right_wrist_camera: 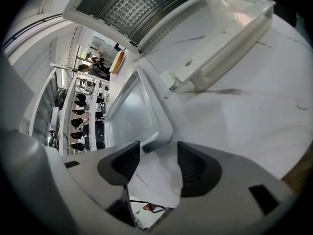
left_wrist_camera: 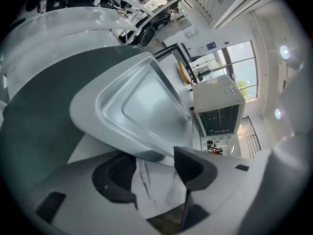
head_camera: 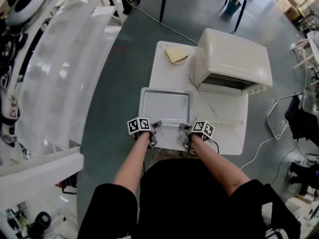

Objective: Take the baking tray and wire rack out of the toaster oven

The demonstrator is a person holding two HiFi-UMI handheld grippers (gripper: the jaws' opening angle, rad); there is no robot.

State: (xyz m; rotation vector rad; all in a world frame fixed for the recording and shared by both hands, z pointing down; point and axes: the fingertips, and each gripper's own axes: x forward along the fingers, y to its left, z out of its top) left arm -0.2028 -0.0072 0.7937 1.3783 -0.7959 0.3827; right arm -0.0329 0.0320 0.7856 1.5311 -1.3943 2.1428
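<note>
Head view: the baking tray [head_camera: 165, 106] lies on the tabletop [head_camera: 227, 121] before the toaster oven [head_camera: 232, 59].

Left gripper view: the left gripper [left_wrist_camera: 156, 168] is open and empty, with the tray rim just ahead.

Right gripper view: the right gripper [right_wrist_camera: 159, 163] is open and empty, and the wire rack [right_wrist_camera: 132, 4] appears to sit inside the oven. Clear the tray rim before reaching in.
</note>
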